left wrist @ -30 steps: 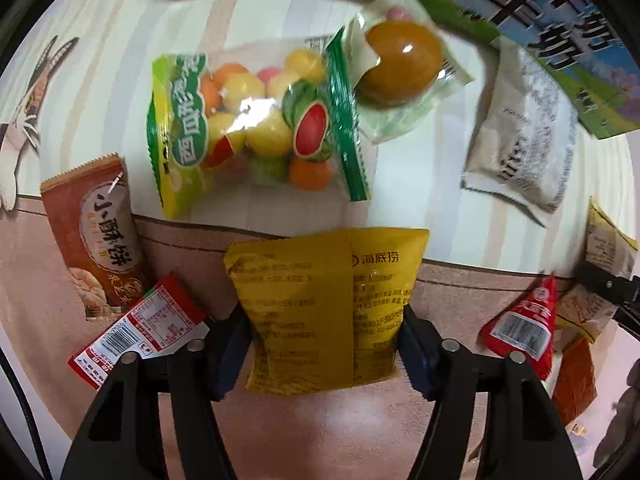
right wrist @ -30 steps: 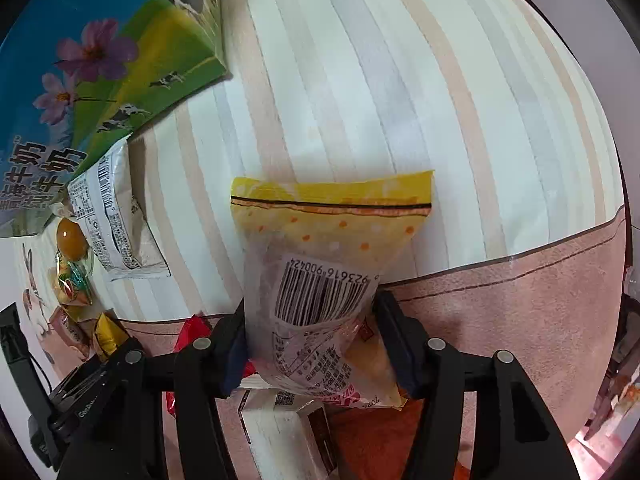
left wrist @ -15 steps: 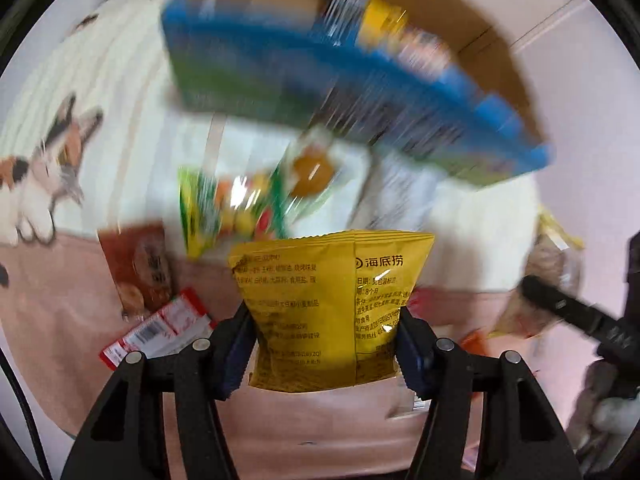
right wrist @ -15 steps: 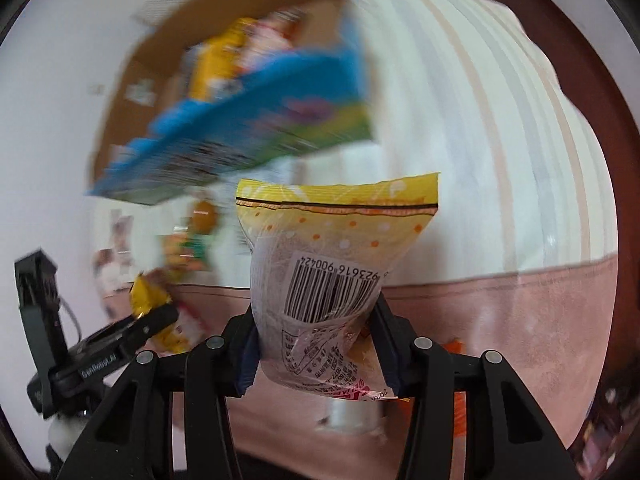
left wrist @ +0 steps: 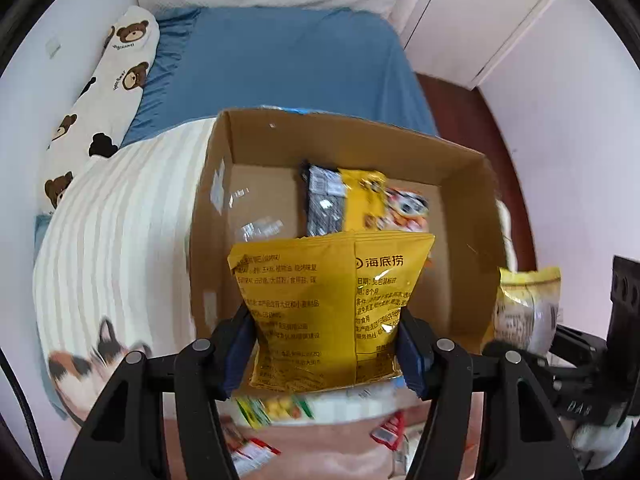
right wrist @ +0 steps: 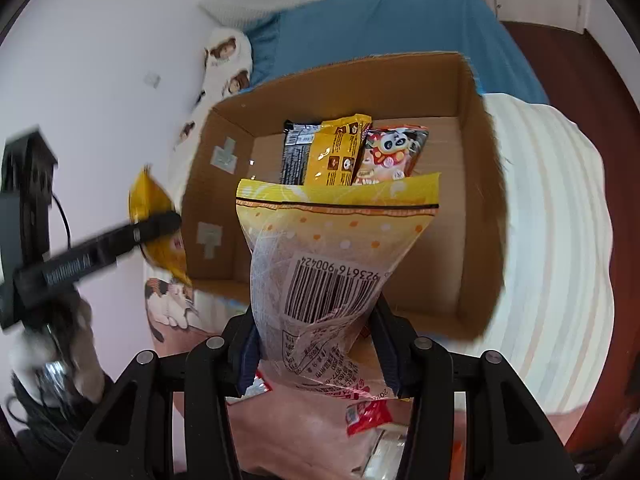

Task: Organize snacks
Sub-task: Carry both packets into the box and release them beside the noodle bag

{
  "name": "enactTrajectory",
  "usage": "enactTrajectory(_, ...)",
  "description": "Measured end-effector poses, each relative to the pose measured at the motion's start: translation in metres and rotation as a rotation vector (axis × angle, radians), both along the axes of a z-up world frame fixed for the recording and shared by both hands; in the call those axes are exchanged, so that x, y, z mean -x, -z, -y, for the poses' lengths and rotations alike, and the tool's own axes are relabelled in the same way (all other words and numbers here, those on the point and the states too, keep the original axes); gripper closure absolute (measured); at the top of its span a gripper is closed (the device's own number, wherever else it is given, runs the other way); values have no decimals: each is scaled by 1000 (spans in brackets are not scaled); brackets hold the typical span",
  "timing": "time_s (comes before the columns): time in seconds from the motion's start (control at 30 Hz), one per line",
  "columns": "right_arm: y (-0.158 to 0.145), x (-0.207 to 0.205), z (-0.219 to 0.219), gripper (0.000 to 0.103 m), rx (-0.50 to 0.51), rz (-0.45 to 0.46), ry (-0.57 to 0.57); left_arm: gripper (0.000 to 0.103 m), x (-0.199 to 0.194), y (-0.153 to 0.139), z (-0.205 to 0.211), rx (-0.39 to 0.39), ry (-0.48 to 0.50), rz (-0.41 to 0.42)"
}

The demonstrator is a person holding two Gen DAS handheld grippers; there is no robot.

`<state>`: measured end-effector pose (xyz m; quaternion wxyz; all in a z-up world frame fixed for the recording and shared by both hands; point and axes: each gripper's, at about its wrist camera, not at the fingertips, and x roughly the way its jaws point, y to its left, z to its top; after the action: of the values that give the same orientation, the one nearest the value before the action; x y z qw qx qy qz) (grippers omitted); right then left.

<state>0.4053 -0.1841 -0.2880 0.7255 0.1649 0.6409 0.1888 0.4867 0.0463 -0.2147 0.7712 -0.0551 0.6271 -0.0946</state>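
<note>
bed (left wrist: 288, 60): it carried the box and the loose snacks, so I worked over the bedding.
cardboard box (left wrist: 460, 184): it stood open-topped, three packets already upright along its back wall.
yellow pouch (left wrist: 320, 312): clenched in my left gripper (left wrist: 326, 354) jaws, held over the box's near edge, I judged for dropping in.
barcoded packet (right wrist: 332, 264): my right gripper (right wrist: 318, 354) jaws pinched its waist, poised above the box too.
</note>
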Motion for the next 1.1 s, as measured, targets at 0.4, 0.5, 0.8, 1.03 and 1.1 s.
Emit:
enactTrajectory(0.4,81,-50,-28,52,49,-145,-17,43,-98,94,16,-140,32,-150)
enactTrajectory(0.5,95,-57,-30,37,80,-189,-18,43,-112,109,14,-138,21,-182)
enactTrajectory(0.8,93,-64,-29,18,113,-173,-15,20,-117,115,3,-132,-15,-165)
enactTrajectory(1.03,55,-52,-27,9,226,-9,25,20,-81,82,1,-130,-24,-59)
enactTrajectory(1.1,46,-46,-28,9,244,29,34,20,-66,72,2,-117,-33,-27)
